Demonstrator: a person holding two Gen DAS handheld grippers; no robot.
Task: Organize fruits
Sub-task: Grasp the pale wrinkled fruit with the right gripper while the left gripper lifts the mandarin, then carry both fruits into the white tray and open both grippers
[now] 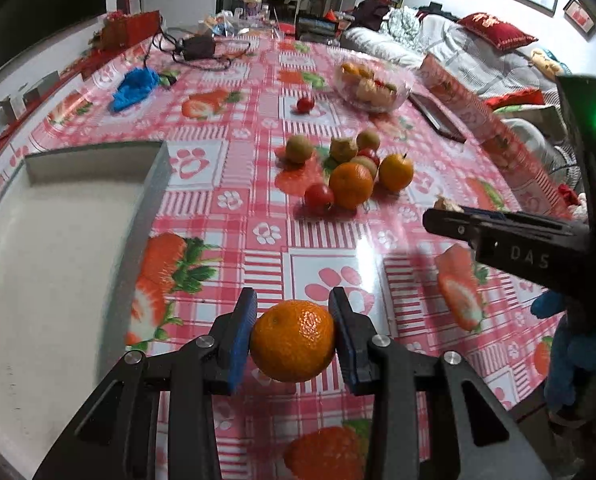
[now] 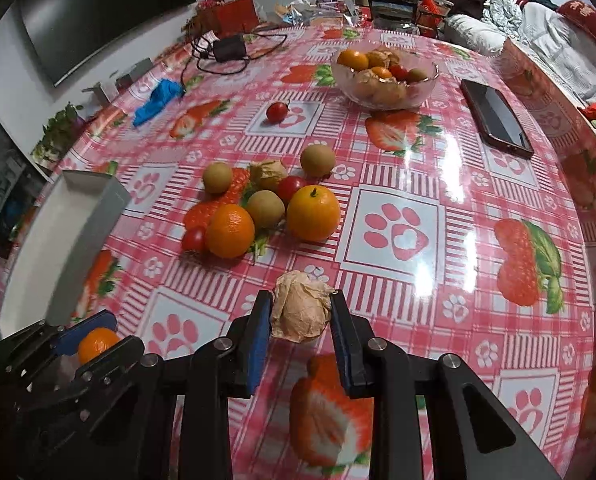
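Left claw (image 1: 293, 334) clamps mandarin (image 1: 293, 340); right claw (image 2: 301, 316) pinches papery husked fruit (image 2: 301, 311), probably physalis.

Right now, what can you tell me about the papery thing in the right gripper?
The husked fruit is a small, roundish pouch of crinkled, tan, dry-looking papery skin, closed and intact on the side seen. It sits between the blue pads of the right gripper, which touch both its sides. Pink tablecloth lies behind it. Whether it is lifted cannot be told.
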